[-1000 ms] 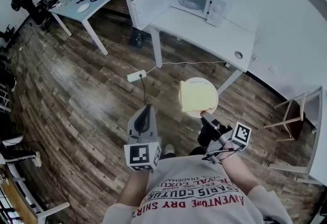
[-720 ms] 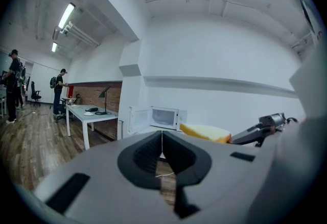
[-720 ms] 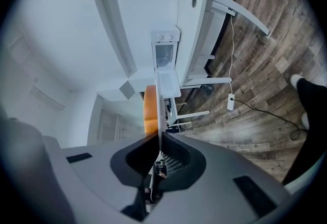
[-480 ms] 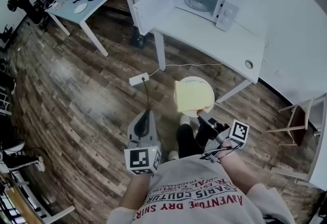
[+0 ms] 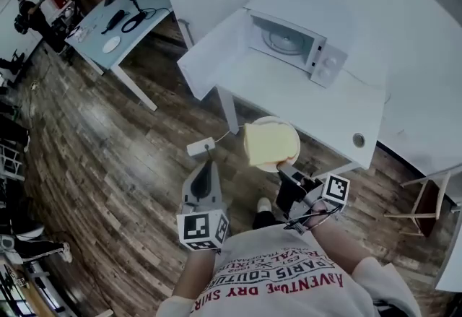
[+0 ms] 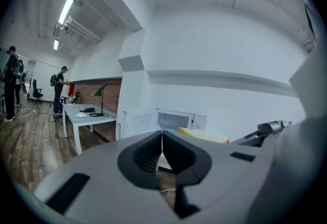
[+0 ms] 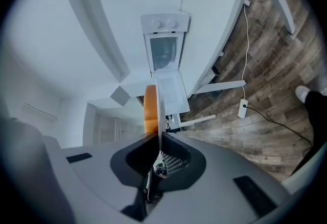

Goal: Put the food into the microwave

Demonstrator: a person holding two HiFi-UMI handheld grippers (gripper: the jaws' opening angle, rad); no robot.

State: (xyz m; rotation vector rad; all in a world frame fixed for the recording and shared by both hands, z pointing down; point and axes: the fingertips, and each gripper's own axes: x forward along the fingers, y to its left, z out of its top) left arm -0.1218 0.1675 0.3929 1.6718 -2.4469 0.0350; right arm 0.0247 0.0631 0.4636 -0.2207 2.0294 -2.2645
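A white plate point(image 5: 283, 131) with a slice of yellow toast point(image 5: 267, 144) on it is carried level in front of the white table point(image 5: 339, 113). My right gripper point(image 5: 286, 170) is shut on the plate's near rim. In the right gripper view the plate point(image 7: 160, 100) shows edge-on between the jaws, with the toast point(image 7: 150, 108) beside it. The white microwave point(image 5: 292, 40) stands on the table with its door point(image 5: 213, 59) swung wide open. My left gripper point(image 5: 207, 158) hangs left of the plate, shut and empty. From the left gripper view the microwave point(image 6: 173, 119) lies straight ahead.
A power strip point(image 5: 201, 146) and its cable lie on the wooden floor by the table leg. A light-blue desk point(image 5: 119, 16) with a lamp stands at the far left, with people beyond it. A wooden stool point(image 5: 426, 200) stands at the right.
Both grippers and the plate with toast have moved toward the table. The microwave and table edge now sit closer and larger in the head view.
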